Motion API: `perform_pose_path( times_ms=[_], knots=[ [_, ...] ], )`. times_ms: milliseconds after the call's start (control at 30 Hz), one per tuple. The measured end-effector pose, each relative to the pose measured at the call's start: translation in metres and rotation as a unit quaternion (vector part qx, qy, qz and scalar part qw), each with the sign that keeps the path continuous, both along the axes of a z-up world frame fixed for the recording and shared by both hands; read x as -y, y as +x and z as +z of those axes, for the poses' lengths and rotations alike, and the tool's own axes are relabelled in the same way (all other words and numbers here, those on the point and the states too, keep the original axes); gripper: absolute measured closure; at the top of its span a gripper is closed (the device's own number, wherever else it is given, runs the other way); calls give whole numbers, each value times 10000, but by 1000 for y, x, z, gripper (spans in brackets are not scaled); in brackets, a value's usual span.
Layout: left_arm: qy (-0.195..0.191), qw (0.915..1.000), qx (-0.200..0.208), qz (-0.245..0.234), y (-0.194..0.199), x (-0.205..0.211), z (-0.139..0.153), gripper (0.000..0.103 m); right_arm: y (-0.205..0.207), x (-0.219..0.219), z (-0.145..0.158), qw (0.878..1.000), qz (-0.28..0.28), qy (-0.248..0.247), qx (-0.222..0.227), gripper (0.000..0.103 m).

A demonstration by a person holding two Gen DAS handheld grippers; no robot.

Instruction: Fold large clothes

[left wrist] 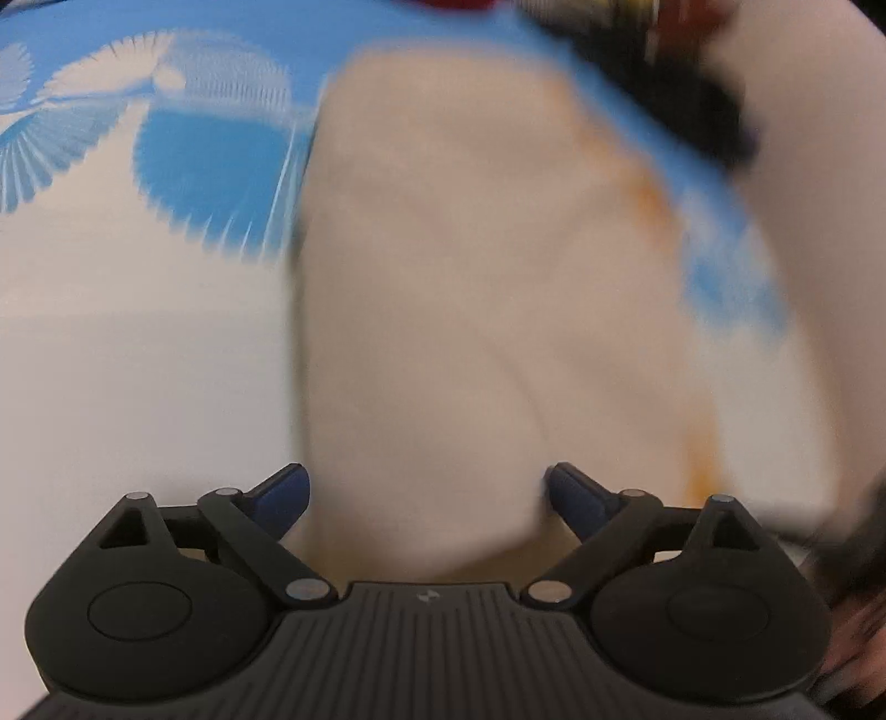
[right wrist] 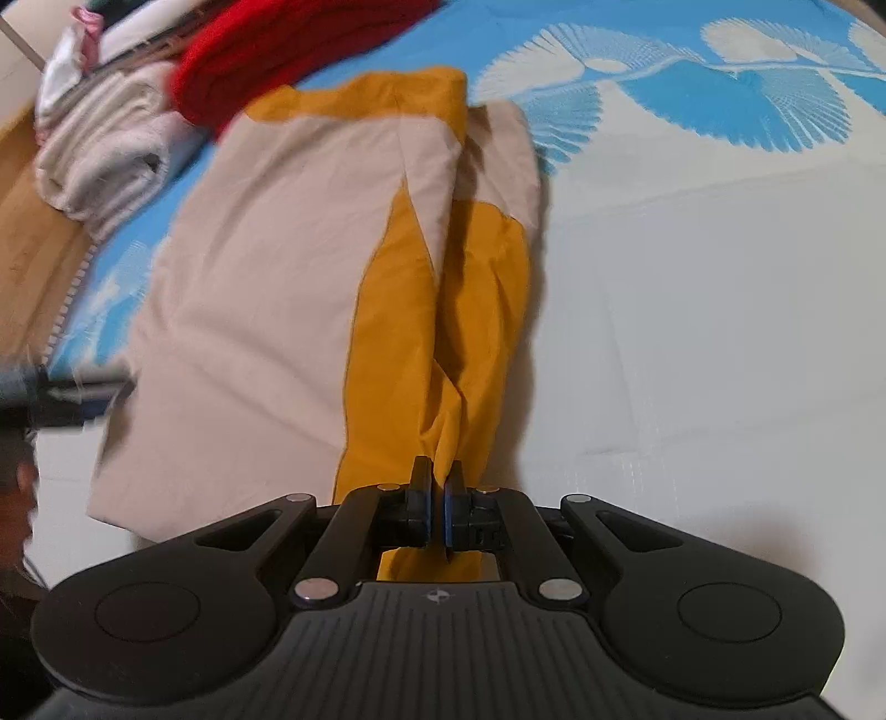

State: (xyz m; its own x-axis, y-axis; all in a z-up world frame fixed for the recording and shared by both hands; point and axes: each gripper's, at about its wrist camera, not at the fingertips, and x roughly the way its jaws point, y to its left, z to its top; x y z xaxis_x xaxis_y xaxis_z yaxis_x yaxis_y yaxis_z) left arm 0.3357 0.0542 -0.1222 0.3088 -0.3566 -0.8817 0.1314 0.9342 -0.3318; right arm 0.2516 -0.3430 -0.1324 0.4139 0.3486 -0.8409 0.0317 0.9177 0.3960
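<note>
1. My right gripper [right wrist: 437,498] is pressed together, pinching a mustard fold of the beige-and-mustard garment [right wrist: 288,266].
2. My left gripper [left wrist: 426,493] is spread wide over blurred beige cloth.
3. The garment lies on the blue-and-white bedsheet [right wrist: 692,277].
4. Beyond it sit a red garment [right wrist: 288,50] and rolled grey clothes [right wrist: 105,155].

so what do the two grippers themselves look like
Both look alike: the left gripper and right gripper have matte black bodies with a ribbed centre plate bearing a small round emblem, rounded lobes with circular insets on each side, black linkage arms joined by silver pins, and fingers faced with blue pads. No cables or sleeves are clearly visible.
</note>
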Motion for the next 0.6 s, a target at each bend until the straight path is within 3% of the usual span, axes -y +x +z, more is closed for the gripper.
perform_pose_path(
  times_ms=[33,100,133,167,233,300,367,400,433,533,600],
  knots=[
    [-50,9999,-105,108,-7,-4,-11,2,-1,0,-3,9999,-54,-57,-131,100],
    [-744,9953,-316,531,-19,-22,-25,4,-6,0,-5,9995,-170,-142,-209,100],
    [-1053,9917,-325,666,-19,-29,-28,13,-7,0,-4,9995,-208,-151,-171,101],
    [-1206,9899,-266,690,-20,-30,-31,14,-8,-1,-3,9995,-239,-137,-122,101],
    [-1344,9881,-174,725,-24,-28,-34,29,-9,0,2,9995,-300,-108,-7,101],
    [-1848,9777,-262,961,-28,-30,-37,48,-9,6,7,9989,-450,-54,121,102],
    [-2360,9650,-364,1085,-37,-30,-36,51,-9,16,15,9970,-692,6,351,103],
    [-2376,9652,-379,1028,-40,-26,-35,50,-10,21,17,9957,-823,17,419,103],
    [-2177,9708,-371,939,-42,-19,-34,43,-9,24,17,9950,-905,44,427,103],
    [-1357,9861,-290,917,-43,-15,-28,22,-9,23,12,9965,-750,-155,325,103],
    [-771,9927,-152,916,-47,-7,-10,22,-9,16,9,9966,-571,-536,271,103]
  ],
)
